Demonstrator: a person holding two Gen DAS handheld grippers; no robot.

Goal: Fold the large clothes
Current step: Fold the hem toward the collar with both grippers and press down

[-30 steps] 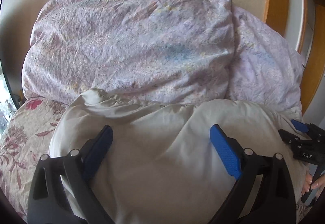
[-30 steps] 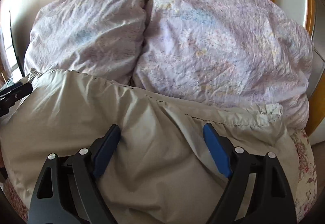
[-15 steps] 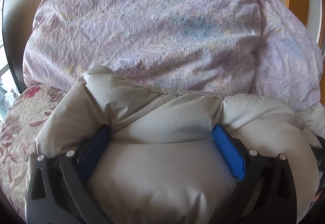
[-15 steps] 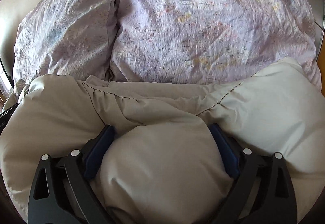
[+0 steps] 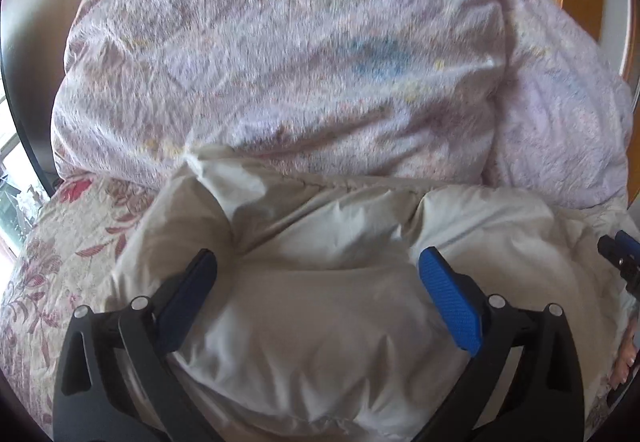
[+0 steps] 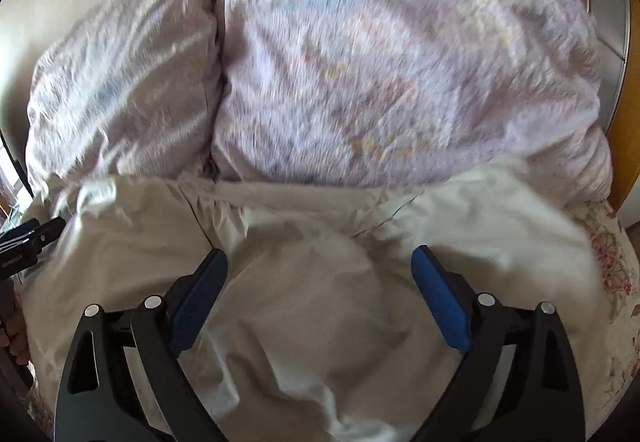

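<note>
Cream padded garment [image 5: 332, 306] lies bunched on the floral bedspread [image 5: 60, 242], its far edge against the lilac pillows [image 5: 280, 53]; a second ago it lay flatter, now it is puffed and heaped toward them. Left gripper [image 5: 316, 294] and right gripper [image 6: 318, 294] both stand wide, fabric bulging between the blue pads; whether the pads press it is unclear. Judged: a fold has been pushed over, and smoothing comes next.
</note>
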